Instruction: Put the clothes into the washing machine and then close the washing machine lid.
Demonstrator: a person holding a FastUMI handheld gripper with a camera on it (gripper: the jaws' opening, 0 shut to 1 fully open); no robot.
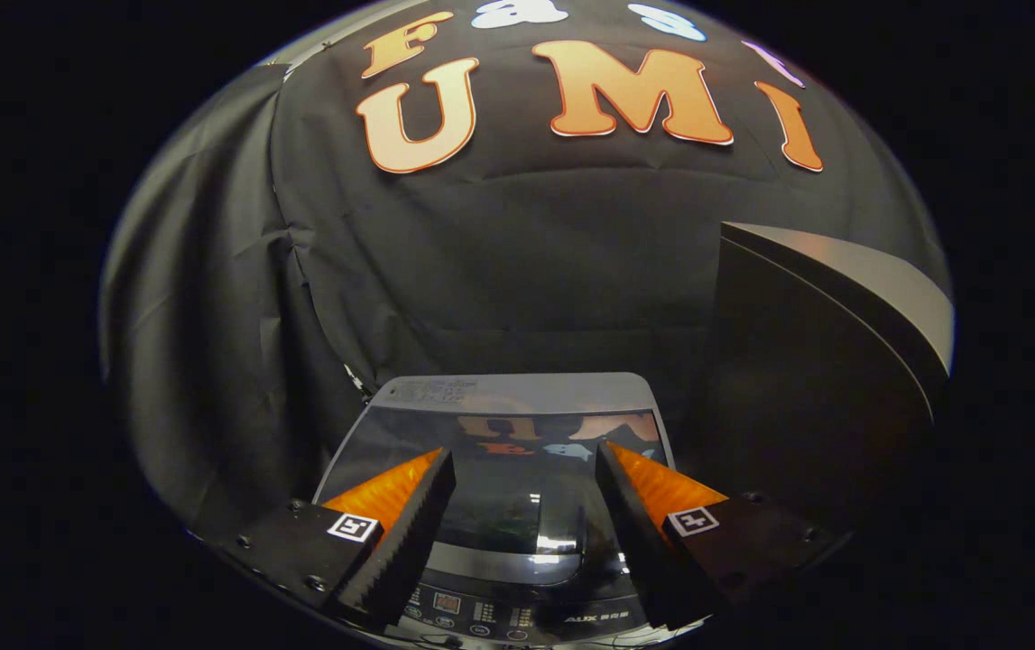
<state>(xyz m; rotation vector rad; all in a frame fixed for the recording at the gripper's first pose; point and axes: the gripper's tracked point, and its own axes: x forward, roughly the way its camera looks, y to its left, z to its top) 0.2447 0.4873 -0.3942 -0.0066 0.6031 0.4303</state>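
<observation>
A small top-loading washing machine point(508, 397) stands below and ahead of me, its dark glass lid point(508, 487) lying flat and shut, reflecting the wall. Its control panel point(499, 618) runs along the near edge, between the bases of my fingers. My gripper point(524, 460) hangs above the lid, open, with nothing between its fingers. I cannot make out any clothes.
A tall dark box-like object with a grey slanted top point(824, 361) stands just right of the washing machine, rising well above it. Black cloth closes the space behind and to the left of the machine.
</observation>
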